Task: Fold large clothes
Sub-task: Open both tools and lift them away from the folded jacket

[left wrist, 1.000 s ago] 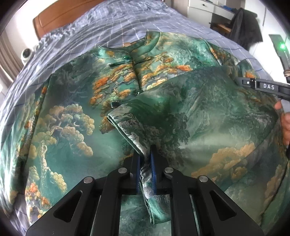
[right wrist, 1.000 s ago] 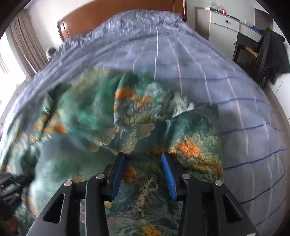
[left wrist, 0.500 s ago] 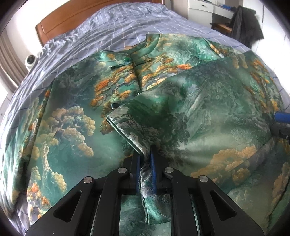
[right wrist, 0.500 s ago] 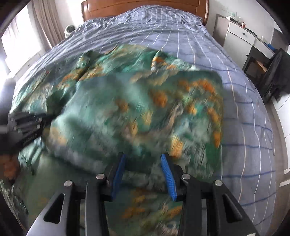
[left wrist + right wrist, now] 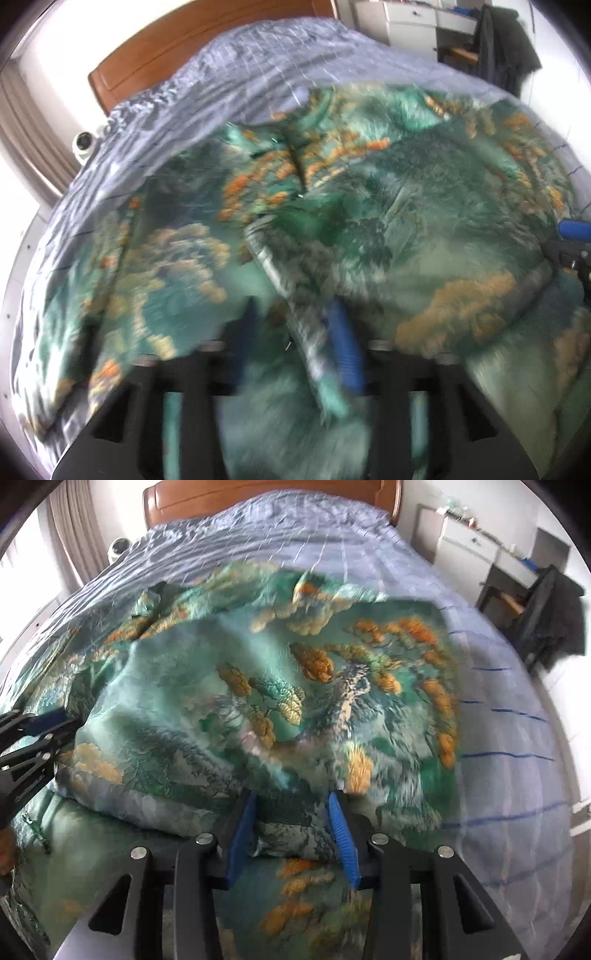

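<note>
A large green garment (image 5: 369,221) with orange tree print lies spread on the bed, its right side folded over onto the middle; it also fills the right wrist view (image 5: 277,709). My left gripper (image 5: 295,332) is open, its blue pads apart on either side of the folded cuff edge (image 5: 306,332). My right gripper (image 5: 291,823) is open over the lower folded edge, nothing held. The left gripper shows at the left edge of the right wrist view (image 5: 33,738). The left wrist view is blurred.
The bed has a blue checked cover (image 5: 498,720) and a wooden headboard (image 5: 192,48). A white cabinet (image 5: 469,550) and a chair with dark clothing (image 5: 554,613) stand right of the bed. A curtain (image 5: 70,542) hangs at the left.
My left gripper has opened and let go of the cuff edge it was pinching. The right gripper has stayed open and drawn back toward the lower fold.
</note>
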Available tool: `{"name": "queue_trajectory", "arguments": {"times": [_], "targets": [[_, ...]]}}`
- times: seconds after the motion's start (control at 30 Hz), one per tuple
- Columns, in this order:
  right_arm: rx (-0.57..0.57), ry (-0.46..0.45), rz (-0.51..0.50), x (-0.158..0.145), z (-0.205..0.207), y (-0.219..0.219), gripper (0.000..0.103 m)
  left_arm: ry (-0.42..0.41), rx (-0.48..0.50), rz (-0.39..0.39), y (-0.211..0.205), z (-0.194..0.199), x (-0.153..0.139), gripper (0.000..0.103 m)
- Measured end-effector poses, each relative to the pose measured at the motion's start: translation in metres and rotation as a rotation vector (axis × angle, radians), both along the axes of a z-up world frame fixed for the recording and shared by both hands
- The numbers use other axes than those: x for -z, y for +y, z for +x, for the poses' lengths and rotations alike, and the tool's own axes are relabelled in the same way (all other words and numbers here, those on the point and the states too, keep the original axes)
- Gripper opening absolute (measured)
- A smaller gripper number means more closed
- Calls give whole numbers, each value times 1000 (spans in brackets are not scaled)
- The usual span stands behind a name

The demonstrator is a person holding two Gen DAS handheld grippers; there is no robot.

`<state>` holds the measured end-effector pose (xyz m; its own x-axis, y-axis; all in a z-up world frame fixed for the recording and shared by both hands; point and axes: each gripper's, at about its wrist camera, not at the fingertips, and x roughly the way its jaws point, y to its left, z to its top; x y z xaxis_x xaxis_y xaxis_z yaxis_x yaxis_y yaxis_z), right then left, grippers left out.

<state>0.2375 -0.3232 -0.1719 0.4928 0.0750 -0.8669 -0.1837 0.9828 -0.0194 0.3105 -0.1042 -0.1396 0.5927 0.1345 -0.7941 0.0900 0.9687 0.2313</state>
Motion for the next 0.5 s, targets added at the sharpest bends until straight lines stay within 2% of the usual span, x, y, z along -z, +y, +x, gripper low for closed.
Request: {"name": "queue_trajectory", "arguments": {"times": [0.03,0.07,0.1,0.13,0.33,0.5], "targets": [[3,-9,-1,-6,-9,3,55,-21,1,-11,2,-9,-8,79],[1,-13,8,-12,-17,6,63,-50,8,-25,4,-22,-19,82],[-1,-19,31,-19,-31,9,77,-67,17,-32,5,-33,-27,86],[3,-28,43,-25,-40,11,82,-78,24,-32,4,-44,-35,89],[54,-114,75,-65,-102,25,82,-141,31,-57,11,-101,-76,96],[90,-164,30,-90,-133,33,82,-177,16,-63,25,-128,-95,97]]}}
